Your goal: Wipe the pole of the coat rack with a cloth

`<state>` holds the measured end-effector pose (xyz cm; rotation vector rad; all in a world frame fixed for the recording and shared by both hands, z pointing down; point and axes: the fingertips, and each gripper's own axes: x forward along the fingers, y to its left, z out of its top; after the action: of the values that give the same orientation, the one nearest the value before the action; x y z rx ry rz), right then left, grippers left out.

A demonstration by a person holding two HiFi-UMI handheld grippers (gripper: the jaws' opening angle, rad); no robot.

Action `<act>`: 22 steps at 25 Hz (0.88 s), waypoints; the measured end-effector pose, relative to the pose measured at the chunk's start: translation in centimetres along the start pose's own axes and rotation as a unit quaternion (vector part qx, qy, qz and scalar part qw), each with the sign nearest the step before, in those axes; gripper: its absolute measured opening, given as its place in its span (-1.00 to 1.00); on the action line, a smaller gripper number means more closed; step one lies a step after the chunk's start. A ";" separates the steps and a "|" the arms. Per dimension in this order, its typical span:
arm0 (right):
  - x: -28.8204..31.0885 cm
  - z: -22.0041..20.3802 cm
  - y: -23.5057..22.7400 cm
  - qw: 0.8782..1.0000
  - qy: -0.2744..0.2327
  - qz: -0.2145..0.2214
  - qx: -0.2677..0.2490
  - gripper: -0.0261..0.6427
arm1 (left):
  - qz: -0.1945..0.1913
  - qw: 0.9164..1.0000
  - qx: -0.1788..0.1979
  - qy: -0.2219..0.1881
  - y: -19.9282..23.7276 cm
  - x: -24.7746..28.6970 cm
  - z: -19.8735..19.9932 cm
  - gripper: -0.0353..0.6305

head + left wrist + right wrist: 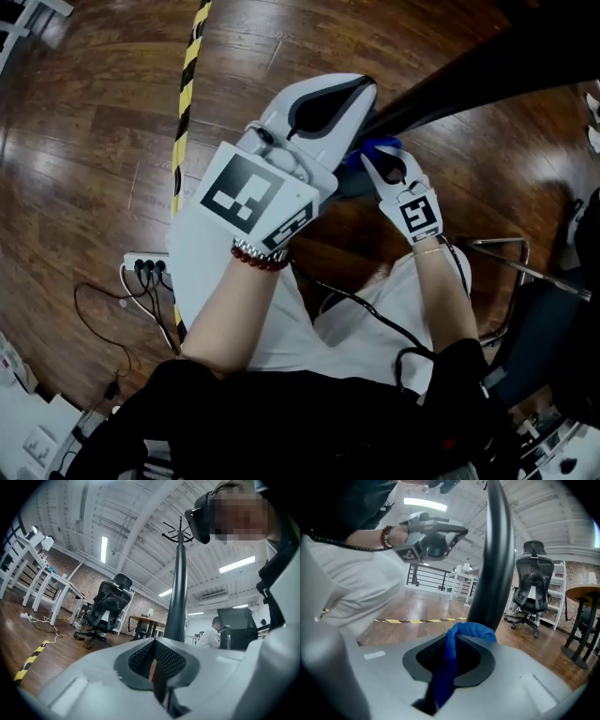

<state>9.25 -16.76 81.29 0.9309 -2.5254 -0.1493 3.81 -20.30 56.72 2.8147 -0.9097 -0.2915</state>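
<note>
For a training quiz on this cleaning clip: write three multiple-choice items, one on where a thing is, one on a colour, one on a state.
1. Where is the cloth?
A. on the floor
B. in the right claw
C. draped over a chair

2. What colour is the cloth?
A. red
B. white
C. blue

3. How does the coat rack's pole stand?
A. upright
B. lying on the floor
C. snapped in two

Answers:
1 B: the right gripper view shows its jaws shut on the cloth.
2 C: it shows blue in the head view and the right gripper view.
3 A: the left gripper view shows it rising straight to its hooks.
</note>
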 end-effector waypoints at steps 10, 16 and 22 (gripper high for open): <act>5.0 -10.6 3.3 0.987 0.142 0.066 -0.022 -0.77 | 0.016 0.999 -0.024 0.035 -0.6 -1.3 -2.0 -0.88; 8.0 -15.7 5.1 0.955 0.276 0.100 -0.036 -0.78 | 0.027 0.997 -0.043 0.053 -0.6 -1.5 -2.7 -0.88; 11.2 -17.7 6.0 0.956 0.289 0.051 -0.004 -0.78 | 0.024 0.997 -0.037 0.070 -0.4 -2.0 -3.6 -0.88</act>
<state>5.94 -18.45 102.79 0.7064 -2.0161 0.1300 3.28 -18.43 60.35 2.7011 -0.9157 -0.1185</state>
